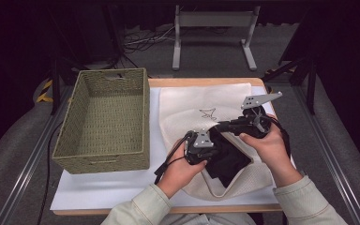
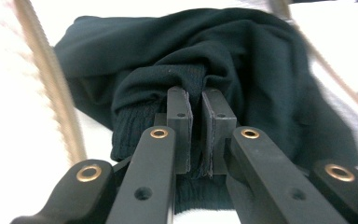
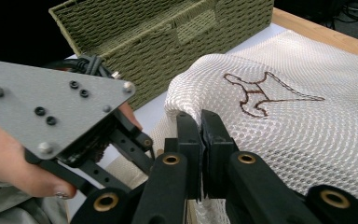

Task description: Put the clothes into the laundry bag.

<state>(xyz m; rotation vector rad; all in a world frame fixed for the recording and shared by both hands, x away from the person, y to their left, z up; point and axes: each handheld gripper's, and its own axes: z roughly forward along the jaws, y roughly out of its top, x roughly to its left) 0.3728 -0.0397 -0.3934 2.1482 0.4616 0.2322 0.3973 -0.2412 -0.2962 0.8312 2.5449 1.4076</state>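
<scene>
A white mesh bag (image 1: 201, 105) with a brown stitched emblem lies on the table, its mouth toward the person. A dark knit garment (image 1: 229, 161) sits in that mouth. My left gripper (image 1: 212, 141) is shut on a fold of the garment (image 2: 242, 60), with the cloth bunched between the pads of the gripper (image 2: 196, 100). My right gripper (image 1: 219, 125) reaches in from the right and is shut on the bag's edge. In the right gripper view the mesh (image 3: 284, 126) is pinched in the gripper (image 3: 200, 121) and lifted into a ridge.
A green woven basket (image 1: 101, 159) stands to the left of the bag, with nothing in it. The bag's tan drawstring (image 2: 51, 79) runs along both sides of the garment. A white board (image 1: 112, 187) covers the wooden table. The left gripper's grey plate (image 3: 51, 102) is close to the right gripper.
</scene>
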